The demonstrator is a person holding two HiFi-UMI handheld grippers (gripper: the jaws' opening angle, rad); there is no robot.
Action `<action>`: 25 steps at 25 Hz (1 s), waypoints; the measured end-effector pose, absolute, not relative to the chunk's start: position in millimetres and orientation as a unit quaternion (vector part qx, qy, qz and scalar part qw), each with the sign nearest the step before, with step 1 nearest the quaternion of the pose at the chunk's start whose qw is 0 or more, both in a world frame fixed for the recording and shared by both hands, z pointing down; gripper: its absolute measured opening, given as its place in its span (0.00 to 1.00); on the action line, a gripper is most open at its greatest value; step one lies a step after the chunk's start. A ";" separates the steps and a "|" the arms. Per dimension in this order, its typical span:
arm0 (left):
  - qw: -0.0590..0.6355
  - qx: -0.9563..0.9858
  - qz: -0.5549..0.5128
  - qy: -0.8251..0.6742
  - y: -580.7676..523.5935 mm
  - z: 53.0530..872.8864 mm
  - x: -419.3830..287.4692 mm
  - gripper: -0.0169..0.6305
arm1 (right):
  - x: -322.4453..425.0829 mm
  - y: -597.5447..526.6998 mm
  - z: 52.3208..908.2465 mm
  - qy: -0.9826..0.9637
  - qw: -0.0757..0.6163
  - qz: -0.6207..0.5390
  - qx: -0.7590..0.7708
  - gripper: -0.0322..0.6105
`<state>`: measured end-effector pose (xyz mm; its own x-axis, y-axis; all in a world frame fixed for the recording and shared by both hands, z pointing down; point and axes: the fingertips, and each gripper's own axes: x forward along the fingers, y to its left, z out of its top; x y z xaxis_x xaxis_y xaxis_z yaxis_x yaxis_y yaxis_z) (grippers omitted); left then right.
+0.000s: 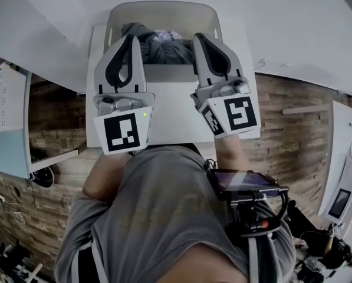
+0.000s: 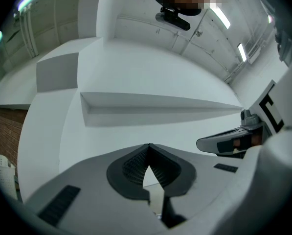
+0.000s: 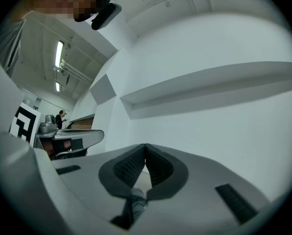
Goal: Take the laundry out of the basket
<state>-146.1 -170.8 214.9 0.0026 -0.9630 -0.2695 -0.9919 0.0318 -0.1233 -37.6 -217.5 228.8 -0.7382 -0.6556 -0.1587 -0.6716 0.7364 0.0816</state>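
Observation:
In the head view a white basket stands at the far end of a small white table. Grey laundry with a lighter patterned piece lies heaped inside it. My left gripper and right gripper are held side by side over the table, their tips near the basket's front wall and over the laundry. Both are shut with nothing between the pads. In the left gripper view the left gripper points up at a white wall. The right gripper does the same in its own view.
A white ledge runs along the wall above the jaws. Brick-patterned floor surrounds the table. A white cabinet stands at the left and white equipment at the right. A dark device hangs on the person's chest.

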 end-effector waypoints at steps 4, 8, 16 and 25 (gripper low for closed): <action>0.145 -0.685 0.053 0.712 -178.4 208.5 -153.0 0.04 | -46.3 -227.1 220.5 0.934 0.065 0.073 -0.344 0.06; 0.147 -0.677 0.048 0.719 -187.5 206.4 -158.2 0.04 | -54.7 -240.3 219.5 0.938 0.065 0.071 -0.333 0.06; 0.139 -0.664 0.034 0.734 -209.0 206.6 -177.5 0.04 | -73.8 -266.5 228.3 0.945 0.052 0.059 -0.316 0.06; 0.110 -0.664 0.021 0.739 -246.6 222.2 -193.2 0.04 | -100.8 -303.9 247.9 0.954 0.025 0.036 -0.297 0.06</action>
<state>-193.2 -246.6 222.2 -0.0936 -0.9774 -0.1895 -0.9865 0.1167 -0.1150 -100.8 -303.9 247.9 -0.8219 -0.5654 -0.0694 -0.5690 0.8206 0.0539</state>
